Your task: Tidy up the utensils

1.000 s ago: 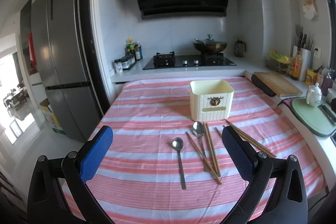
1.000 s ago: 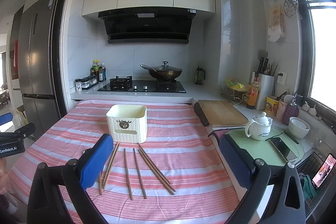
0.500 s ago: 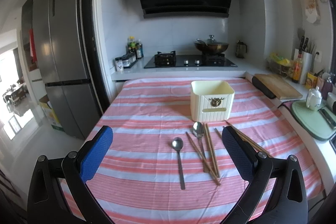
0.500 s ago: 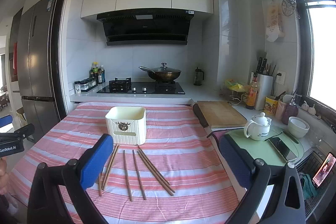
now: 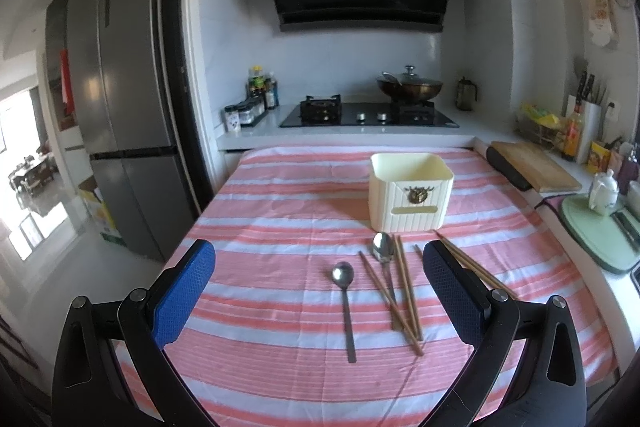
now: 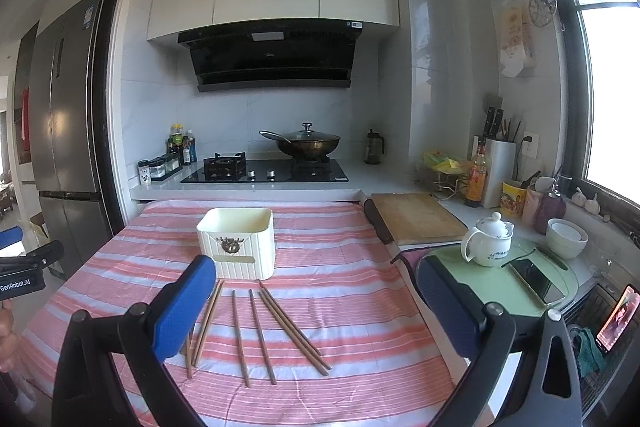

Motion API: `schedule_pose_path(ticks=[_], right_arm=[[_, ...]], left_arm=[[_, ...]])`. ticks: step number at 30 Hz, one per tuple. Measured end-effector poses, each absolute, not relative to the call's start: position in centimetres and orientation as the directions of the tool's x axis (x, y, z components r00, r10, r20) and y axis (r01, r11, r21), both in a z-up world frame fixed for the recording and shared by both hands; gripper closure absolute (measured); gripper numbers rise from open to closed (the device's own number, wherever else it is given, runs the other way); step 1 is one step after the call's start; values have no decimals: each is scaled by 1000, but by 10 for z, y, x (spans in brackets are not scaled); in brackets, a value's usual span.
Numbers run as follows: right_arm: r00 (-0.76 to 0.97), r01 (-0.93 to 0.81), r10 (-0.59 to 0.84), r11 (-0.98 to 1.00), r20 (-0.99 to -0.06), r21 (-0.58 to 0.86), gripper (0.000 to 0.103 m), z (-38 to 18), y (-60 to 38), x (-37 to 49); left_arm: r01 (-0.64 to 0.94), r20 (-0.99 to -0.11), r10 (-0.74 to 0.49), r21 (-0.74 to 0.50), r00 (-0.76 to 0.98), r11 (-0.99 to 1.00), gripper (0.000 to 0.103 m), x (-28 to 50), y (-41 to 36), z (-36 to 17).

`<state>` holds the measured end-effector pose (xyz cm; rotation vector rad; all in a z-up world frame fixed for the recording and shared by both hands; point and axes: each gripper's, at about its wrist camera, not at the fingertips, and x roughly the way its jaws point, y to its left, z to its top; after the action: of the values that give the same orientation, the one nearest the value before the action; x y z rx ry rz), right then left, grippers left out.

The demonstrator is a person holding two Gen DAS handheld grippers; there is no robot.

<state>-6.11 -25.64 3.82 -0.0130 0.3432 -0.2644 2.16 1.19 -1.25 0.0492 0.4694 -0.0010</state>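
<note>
A cream utensil holder [image 5: 410, 191] stands empty on the pink striped tablecloth [image 5: 280, 211]; it also shows in the right wrist view [image 6: 238, 242]. In front of it lie two metal spoons, one [image 5: 346, 303] alone and one [image 5: 384, 259] among several wooden chopsticks [image 5: 404, 291]. The chopsticks [image 6: 260, 331] lie spread out in the right wrist view. My left gripper [image 5: 318, 291] is open and empty above the spoons. My right gripper [image 6: 316, 307] is open and empty above the chopsticks.
A stove with a wok [image 6: 306, 143] stands behind the table. A cutting board [image 6: 416, 217], teapot [image 6: 488, 239], bowls and a knife block [image 6: 498, 163] line the right counter. A fridge [image 5: 120, 115] stands at the left. The left gripper's body [image 6: 24, 267] shows at the left edge.
Both views have shifted slightly, the cameras rising and tilting a little. Utensils and holder have not moved. Both grippers stay open.
</note>
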Motion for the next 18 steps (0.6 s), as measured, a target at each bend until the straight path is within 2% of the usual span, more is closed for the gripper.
schedule_pose_path(ticks=[18], right_arm=[[895, 254, -250, 966, -369, -39, 0, 18, -270, -48]], left_arm=[[-5, -525, 35, 57, 850, 998, 0, 49, 11, -43]])
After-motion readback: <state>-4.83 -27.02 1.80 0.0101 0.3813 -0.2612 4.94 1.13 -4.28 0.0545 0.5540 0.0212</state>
